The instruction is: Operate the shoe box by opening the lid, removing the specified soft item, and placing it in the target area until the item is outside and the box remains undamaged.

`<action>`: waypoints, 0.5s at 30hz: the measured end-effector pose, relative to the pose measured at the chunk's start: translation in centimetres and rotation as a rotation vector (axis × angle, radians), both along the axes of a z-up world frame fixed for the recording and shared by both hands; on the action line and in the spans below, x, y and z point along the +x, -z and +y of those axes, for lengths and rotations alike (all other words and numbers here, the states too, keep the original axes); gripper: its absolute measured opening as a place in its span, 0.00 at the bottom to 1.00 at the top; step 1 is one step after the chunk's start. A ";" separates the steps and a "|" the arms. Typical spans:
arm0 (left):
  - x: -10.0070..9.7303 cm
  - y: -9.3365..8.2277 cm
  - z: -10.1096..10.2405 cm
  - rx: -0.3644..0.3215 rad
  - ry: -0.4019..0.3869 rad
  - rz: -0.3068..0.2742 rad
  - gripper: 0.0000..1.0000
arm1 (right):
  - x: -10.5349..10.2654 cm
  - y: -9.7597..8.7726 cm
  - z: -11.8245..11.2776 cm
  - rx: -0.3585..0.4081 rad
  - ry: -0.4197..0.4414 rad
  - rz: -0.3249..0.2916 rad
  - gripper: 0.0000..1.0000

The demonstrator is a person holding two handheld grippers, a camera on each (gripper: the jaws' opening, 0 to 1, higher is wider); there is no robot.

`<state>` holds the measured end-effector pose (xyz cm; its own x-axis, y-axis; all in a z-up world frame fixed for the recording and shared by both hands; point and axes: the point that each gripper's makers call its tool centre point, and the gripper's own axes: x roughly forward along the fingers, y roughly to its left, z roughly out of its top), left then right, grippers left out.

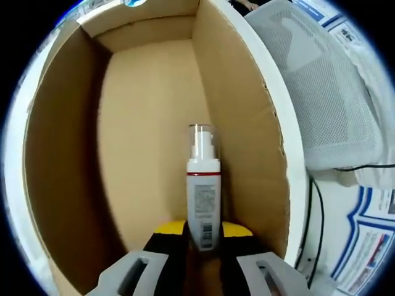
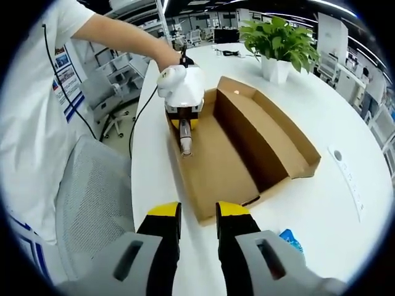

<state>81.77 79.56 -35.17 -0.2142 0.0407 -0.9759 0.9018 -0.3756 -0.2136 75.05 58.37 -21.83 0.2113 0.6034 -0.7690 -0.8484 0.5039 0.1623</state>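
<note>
Here, bottle (image 1: 203, 200) between left gripper (image 1: 203, 237) jaws

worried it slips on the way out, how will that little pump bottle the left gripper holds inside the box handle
The pump bottle looks like rigid plastic, so it probably won't flex. Its smooth round body, pinched near the base by the left hand-held gripper, could pivot or slip. Small, so likely light; set down inside the shoe box, it may tip and roll.

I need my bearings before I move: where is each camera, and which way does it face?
Left gripper view: rides the left tool, looking along the open box; its jaws grip a bottle.
Right gripper view: rides the right tool, outside the box's near end, facing over the table; an arm shows.
Shared: box, bottle, left tool.
</note>
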 end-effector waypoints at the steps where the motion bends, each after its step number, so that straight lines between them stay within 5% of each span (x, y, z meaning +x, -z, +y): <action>1: -0.1 0.0 0.0 -0.002 0.002 0.000 0.18 | 0.0 0.0 0.0 -0.001 -0.001 0.000 0.20; 15: -0.2 -0.8 -0.1 -0.010 -0.005 -0.004 0.18 | 0.3 -0.1 0.2 0.001 -0.010 -0.006 0.20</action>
<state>81.62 79.46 -34.41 -0.2103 0.0299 -0.9772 0.9046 -0.3732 -0.2061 75.33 58.57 -21.76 0.2095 0.6066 -0.7670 -0.8543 0.4951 0.1582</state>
